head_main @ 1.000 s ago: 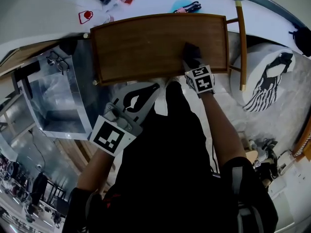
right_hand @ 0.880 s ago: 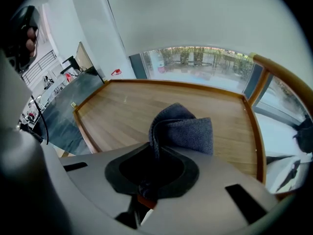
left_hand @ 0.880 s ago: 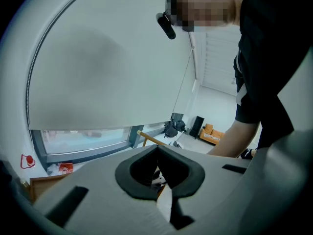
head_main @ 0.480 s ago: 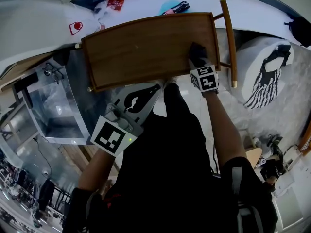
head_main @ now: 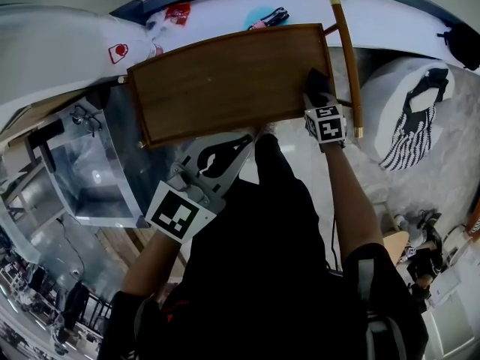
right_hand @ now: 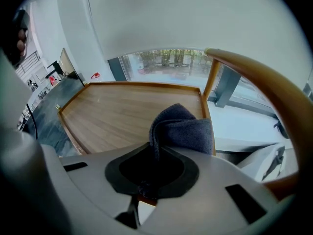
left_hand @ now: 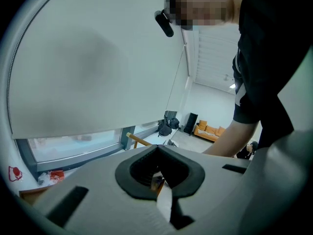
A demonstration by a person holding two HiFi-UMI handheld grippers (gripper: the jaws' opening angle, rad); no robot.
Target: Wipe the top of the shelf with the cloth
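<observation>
The shelf top (head_main: 225,77) is a brown wooden board with a raised rim, also seen in the right gripper view (right_hand: 122,111). A dark blue-grey cloth (head_main: 316,83) (right_hand: 185,129) lies pressed on its right end, close to the right rim. My right gripper (head_main: 319,102) (right_hand: 155,166) is shut on the cloth, which bulges out ahead of the jaws. My left gripper (head_main: 212,158) hangs near my body, off the shelf's front edge. In the left gripper view (left_hand: 159,173) it points up at a pale wall, jaws together and nothing in them.
A wooden rail (head_main: 346,58) (right_hand: 254,77) runs just right of the shelf. A white round cushion with a black pattern (head_main: 409,118) lies further right. A metal-and-glass cabinet (head_main: 82,163) stands at the left. Small red (head_main: 178,12) and blue (head_main: 264,15) items lie on the sill behind.
My right gripper has slid the cloth to the right along the shelf top, up to the right rim. The left gripper has hardly moved.
</observation>
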